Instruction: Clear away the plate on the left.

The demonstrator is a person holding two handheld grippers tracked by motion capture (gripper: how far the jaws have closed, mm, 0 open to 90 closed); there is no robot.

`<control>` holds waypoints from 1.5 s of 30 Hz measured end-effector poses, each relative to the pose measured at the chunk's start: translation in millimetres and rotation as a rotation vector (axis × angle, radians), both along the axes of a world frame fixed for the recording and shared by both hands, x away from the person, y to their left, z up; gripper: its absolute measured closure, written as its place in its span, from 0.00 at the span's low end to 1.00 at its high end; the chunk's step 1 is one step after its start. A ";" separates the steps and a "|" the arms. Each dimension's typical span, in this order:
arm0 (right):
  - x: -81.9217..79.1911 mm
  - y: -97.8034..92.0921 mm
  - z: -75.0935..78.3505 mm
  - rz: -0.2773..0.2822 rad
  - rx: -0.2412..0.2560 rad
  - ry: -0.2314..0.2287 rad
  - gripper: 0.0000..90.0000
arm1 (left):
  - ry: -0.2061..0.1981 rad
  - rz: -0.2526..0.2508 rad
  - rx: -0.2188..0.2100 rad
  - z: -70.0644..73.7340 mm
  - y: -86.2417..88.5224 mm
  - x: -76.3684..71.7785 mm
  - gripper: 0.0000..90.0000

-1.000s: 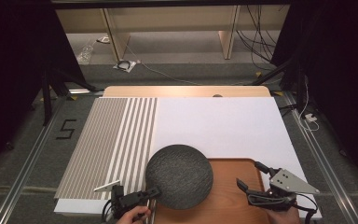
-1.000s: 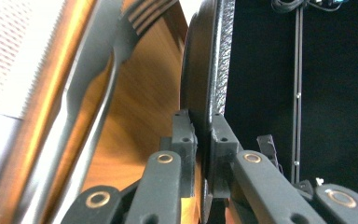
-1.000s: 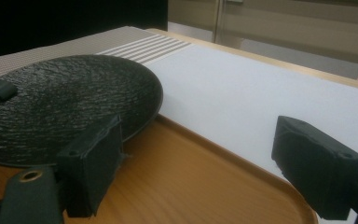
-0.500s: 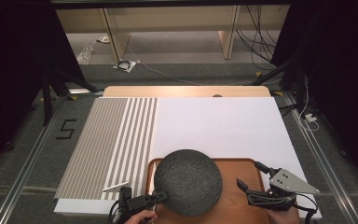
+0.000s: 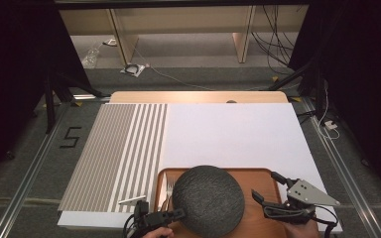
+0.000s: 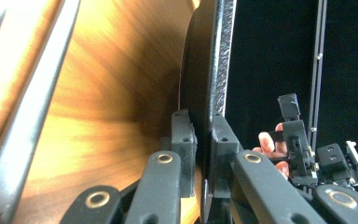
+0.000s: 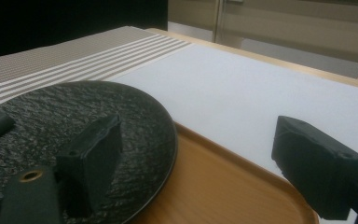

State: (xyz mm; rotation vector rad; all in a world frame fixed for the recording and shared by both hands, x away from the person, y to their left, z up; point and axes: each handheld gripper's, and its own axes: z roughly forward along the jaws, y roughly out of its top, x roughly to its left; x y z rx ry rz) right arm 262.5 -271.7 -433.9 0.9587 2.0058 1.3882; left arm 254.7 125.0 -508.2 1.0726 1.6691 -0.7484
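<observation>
A dark, rough-textured round plate (image 5: 208,199) hangs over a wooden tray (image 5: 265,177) at the table's near edge. My left gripper (image 5: 178,214) is shut on the plate's near-left rim. In the left gripper view, both pads clamp the plate's edge (image 6: 214,70) with the tray's wood (image 6: 112,93) behind it. My right gripper (image 5: 265,185) stands open just right of the plate, over the tray. In the right gripper view, the plate (image 7: 51,121) lies beside one finger (image 7: 93,154), and nothing sits between the fingers.
A fork (image 5: 168,186) lies on the tray's left end, partly under the plate. A small white strip (image 5: 131,200) rests on the striped mat (image 5: 124,148). A white cloth (image 5: 228,134) covers the rest of the table. Floor and cables lie beyond the far edge.
The plate, held in my left gripper, has moved to the right and toward the person, farther over the tray. The right gripper has stayed still and open.
</observation>
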 end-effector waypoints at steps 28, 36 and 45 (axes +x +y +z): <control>-0.3 -0.2 0.2 0.001 0.002 -0.002 0.19 | -0.002 -0.088 0.026 -0.9 -22.4 -0.5 0.92; -0.7 -0.2 0.5 0.001 -0.001 -0.005 0.19 | 0.013 -0.118 0.016 -3.2 -25.9 0.8 0.92; -1.0 -0.3 0.6 0.003 -0.001 -0.006 0.19 | 0.016 -0.150 0.048 -3.0 -26.1 2.5 0.92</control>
